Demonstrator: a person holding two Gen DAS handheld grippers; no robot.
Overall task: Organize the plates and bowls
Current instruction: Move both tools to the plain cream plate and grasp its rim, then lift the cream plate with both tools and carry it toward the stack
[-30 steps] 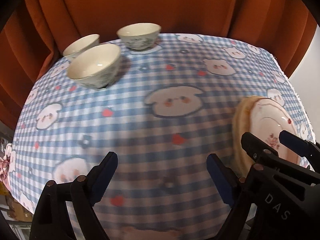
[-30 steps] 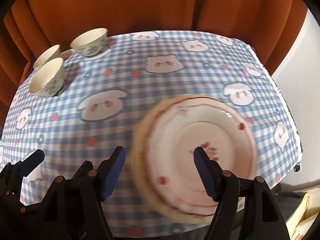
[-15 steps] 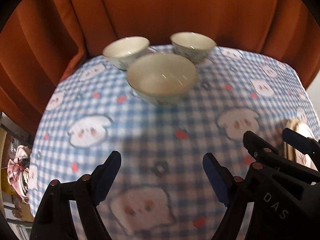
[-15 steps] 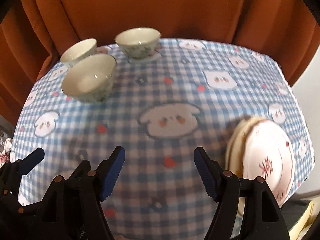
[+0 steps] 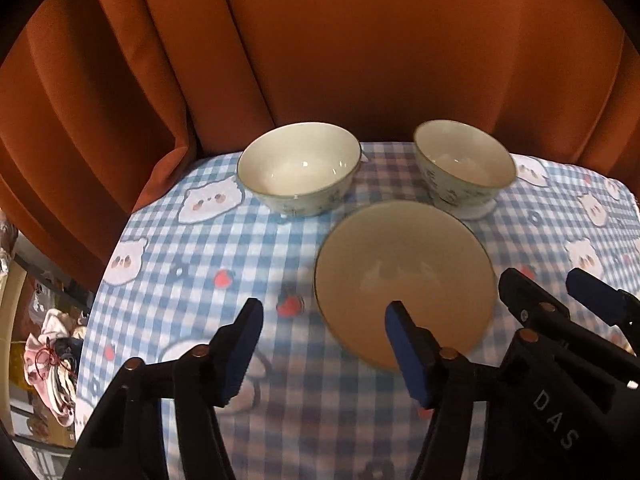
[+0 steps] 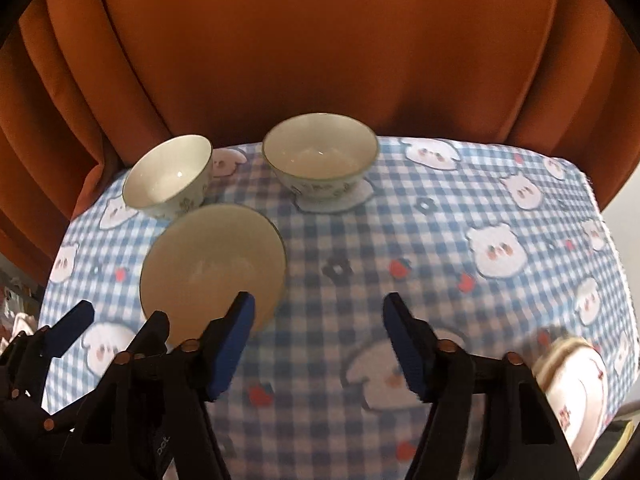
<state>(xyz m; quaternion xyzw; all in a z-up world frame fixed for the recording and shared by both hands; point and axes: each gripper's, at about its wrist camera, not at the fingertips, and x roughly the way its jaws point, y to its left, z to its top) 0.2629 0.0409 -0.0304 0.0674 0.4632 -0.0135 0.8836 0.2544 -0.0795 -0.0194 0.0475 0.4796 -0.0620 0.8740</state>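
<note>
The near bowl [image 5: 404, 280] sits just in front of two more bowls [image 5: 298, 168] on the checked surface [image 5: 200, 264]. Both grippers [image 5: 324, 340] [image 6: 318, 336] have fingers spread, holding nothing. It looks smooth, probably breakable; pinch its rim.

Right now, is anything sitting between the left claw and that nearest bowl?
Nothing visible does. The left gripper is open, and only bare checked tablecloth lies before the nearest bowl. The two far bowls stand behind it.
</note>
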